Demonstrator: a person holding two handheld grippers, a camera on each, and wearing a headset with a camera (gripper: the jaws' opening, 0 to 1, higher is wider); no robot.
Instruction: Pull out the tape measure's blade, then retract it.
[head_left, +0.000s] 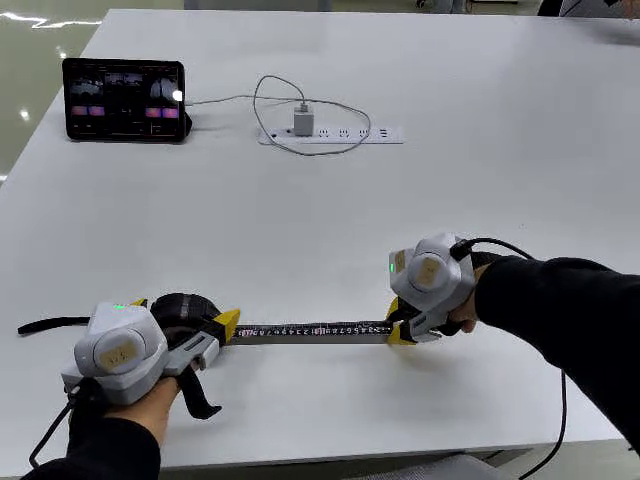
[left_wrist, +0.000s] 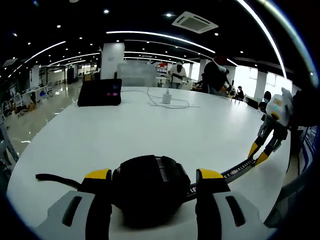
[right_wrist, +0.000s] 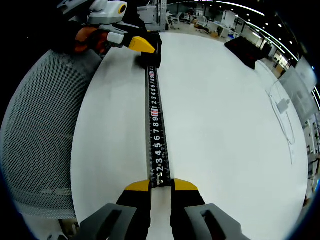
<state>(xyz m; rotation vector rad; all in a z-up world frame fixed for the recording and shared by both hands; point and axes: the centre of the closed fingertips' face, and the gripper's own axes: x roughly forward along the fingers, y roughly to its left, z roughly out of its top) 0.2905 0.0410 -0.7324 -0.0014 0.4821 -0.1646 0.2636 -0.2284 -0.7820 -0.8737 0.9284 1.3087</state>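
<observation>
The black tape measure case (head_left: 183, 312) sits near the table's front left, between the yellow-tipped jaws of my left gripper (head_left: 205, 335), which is shut on it (left_wrist: 150, 186). Its blade (head_left: 312, 330) lies stretched flat on the white table towards the right, numbers up (right_wrist: 156, 131). My right gripper (head_left: 403, 330) is shut on the blade's end (right_wrist: 160, 183), jaws pinching it from both sides. In the right gripper view the case (right_wrist: 150, 49) and the left gripper (right_wrist: 131, 41) sit at the far end of the blade. The case's black wrist strap (head_left: 50, 324) trails left.
A tablet (head_left: 124, 98) stands at the back left of the white table (head_left: 420, 200). A white power strip (head_left: 335, 133) with a plugged charger and looping cable (head_left: 290, 110) lies behind the middle. A grey mesh chair (right_wrist: 40, 140) is beside the front edge.
</observation>
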